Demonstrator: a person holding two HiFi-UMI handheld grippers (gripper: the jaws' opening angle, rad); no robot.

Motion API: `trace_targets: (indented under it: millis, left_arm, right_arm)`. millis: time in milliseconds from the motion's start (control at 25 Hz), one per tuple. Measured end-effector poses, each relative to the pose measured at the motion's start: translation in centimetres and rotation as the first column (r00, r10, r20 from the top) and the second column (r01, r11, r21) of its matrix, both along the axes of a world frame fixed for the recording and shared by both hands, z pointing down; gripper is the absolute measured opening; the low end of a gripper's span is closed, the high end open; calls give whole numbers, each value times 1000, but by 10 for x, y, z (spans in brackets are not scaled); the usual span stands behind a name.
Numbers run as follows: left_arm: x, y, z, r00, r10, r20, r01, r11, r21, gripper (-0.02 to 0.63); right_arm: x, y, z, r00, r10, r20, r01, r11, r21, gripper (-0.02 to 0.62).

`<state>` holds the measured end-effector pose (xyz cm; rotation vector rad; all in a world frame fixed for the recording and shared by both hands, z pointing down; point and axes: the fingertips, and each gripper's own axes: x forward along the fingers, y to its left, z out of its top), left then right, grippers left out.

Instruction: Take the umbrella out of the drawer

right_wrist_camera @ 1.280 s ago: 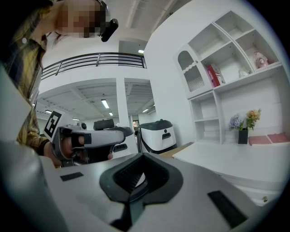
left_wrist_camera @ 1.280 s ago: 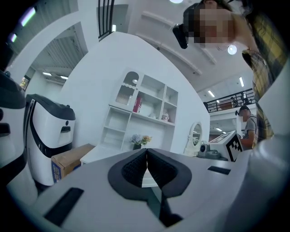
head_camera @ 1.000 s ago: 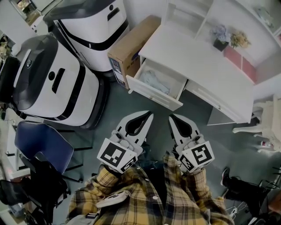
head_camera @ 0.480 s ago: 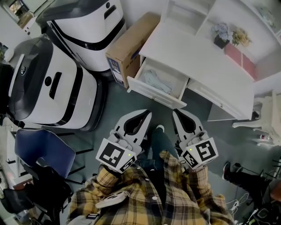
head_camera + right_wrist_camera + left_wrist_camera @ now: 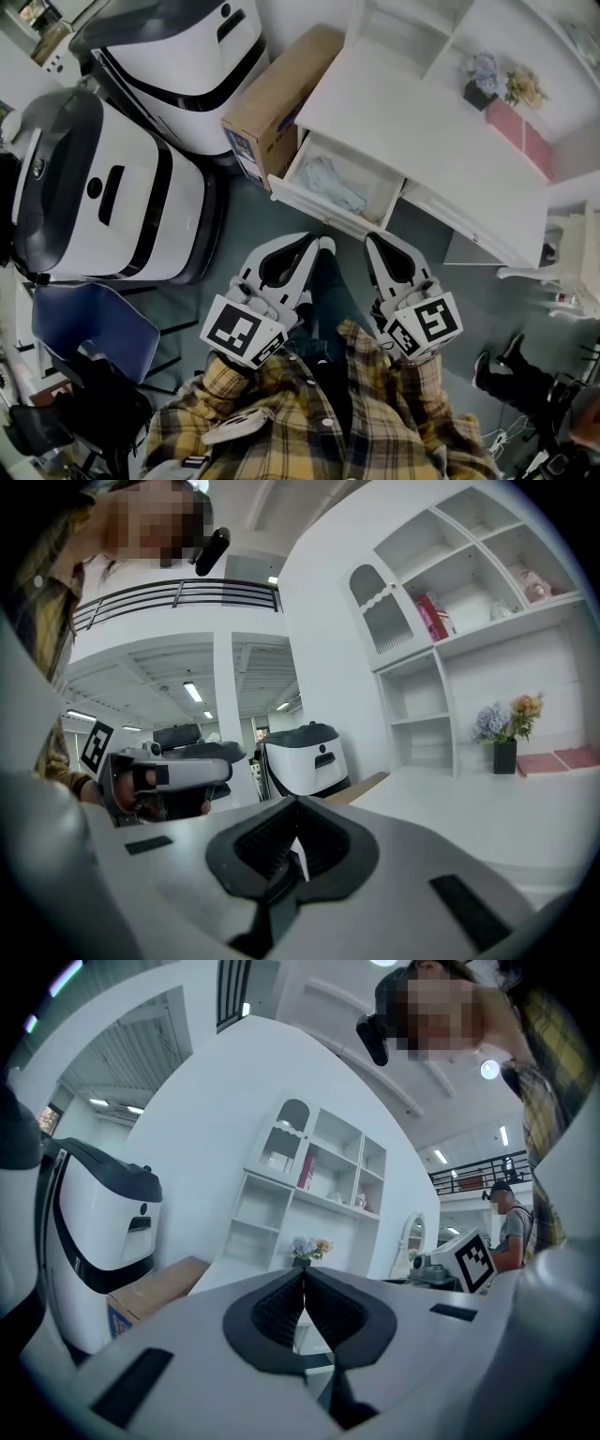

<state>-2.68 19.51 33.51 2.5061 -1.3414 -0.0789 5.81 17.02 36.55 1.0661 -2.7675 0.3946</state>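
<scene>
Head view, desk: a white desk [image 5: 441, 131] fills the upper right, and its drawer [image 5: 323, 208] is pulled open toward the person.
Task item: the umbrella [image 5: 333, 183] shows as a pale blue folded bundle lying flat inside the open drawer, nearer the drawer's left end.
Left gripper: the left gripper [image 5: 312, 244] is held roughly level. Its tips are just short of the drawer front and apart from it.
Left jaws: in the left gripper view the two dark ribbed pads meet at their tips, closed together with nothing between them.
Right gripper: the right gripper [image 5: 372, 241] is beside the left one and aims at the right end of the drawer front, near it but not touching.
Right jaws: in the right gripper view the pads are pressed together and hold nothing.
Umbrella against jaws: it lies beyond both sets of tips, behind the drawer front, clear of both grippers. Neither gripper view shows the inside of the drawer.
Between the grippers: the person's leg [image 5: 335, 292] shows, with a light shoe at the drawer front.
Surroundings: a cardboard box [image 5: 272, 103] leans at the desk's left end. Two large white-and-black machines [image 5: 103, 187] stand left of it. A blue chair [image 5: 89, 319] is at lower left, and a flower pot [image 5: 483, 80] stands on the desk.
</scene>
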Motion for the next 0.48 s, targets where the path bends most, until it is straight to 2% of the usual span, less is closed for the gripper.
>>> trace_targets:
  millis: [480]
  left_arm:
    - [5,-119,-11,1000,-1,15,1,1000,0,20]
  right_arm:
    - [1,-120,0,1000,-20,-5,20,1000,-24,17]
